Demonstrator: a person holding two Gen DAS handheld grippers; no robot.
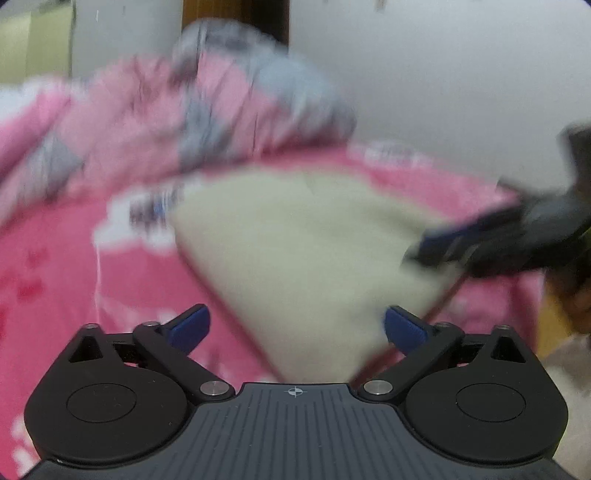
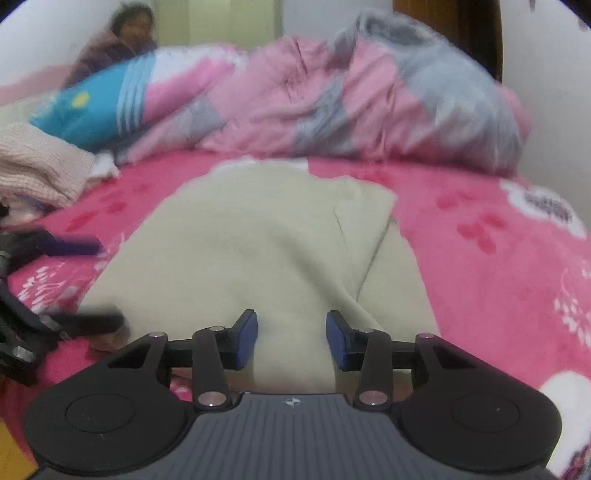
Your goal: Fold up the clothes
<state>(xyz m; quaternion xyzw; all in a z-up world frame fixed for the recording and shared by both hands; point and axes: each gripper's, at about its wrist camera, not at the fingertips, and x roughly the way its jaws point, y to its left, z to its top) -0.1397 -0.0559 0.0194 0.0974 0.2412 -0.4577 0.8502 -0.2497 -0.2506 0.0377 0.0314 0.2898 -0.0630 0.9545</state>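
A pale cream garment lies spread flat on the pink flowered bed cover, with a fold ridge running down its right half. My right gripper hovers over the garment's near edge. Its blue pads stand apart with cloth showing in the gap, and they are not pressing on it. In the blurred left wrist view the same garment narrows toward my left gripper, whose jaws are spread wide to either side of the cloth. The right gripper shows there at the garment's right edge. The left gripper appears at the garment's left edge.
A pink and grey quilt is heaped along the back of the bed, beside a blue striped pillow. A pale pink knitted item lies at the left. A person is at the far left back. White wall stands behind.
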